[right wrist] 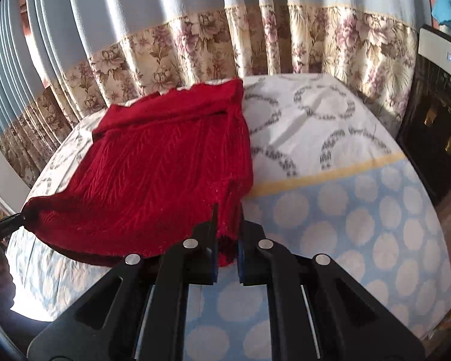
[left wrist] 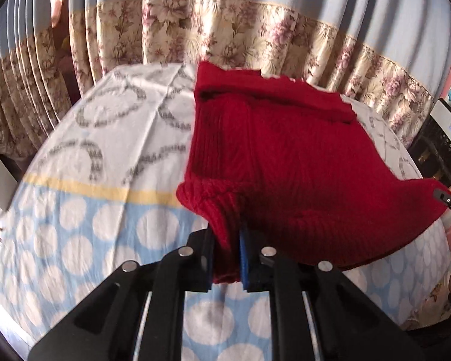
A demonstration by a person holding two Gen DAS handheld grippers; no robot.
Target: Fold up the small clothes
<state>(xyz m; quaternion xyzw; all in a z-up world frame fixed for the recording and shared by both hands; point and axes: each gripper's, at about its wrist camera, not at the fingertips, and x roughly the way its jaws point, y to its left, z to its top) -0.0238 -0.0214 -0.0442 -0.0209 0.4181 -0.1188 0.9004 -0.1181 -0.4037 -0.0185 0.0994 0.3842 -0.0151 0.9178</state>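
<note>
A small red knitted sweater point(left wrist: 285, 156) is held up over the table, stretched between both grippers, its far part lying on the cloth. My left gripper point(left wrist: 228, 240) is shut on the sweater's near left corner by the ribbed hem. My right gripper point(right wrist: 228, 234) is shut on the sweater's point(right wrist: 153, 174) near right corner. The right gripper's tip shows at the right edge of the left wrist view point(left wrist: 445, 198); the left gripper's tip shows at the left edge of the right wrist view point(right wrist: 6, 222).
The table is covered by a cloth point(left wrist: 99, 210), blue with white dots near me, white with grey rings farther off point(right wrist: 315, 126). Floral curtains point(left wrist: 225, 30) hang behind. A black-and-white appliance point(right wrist: 436, 114) stands to the right.
</note>
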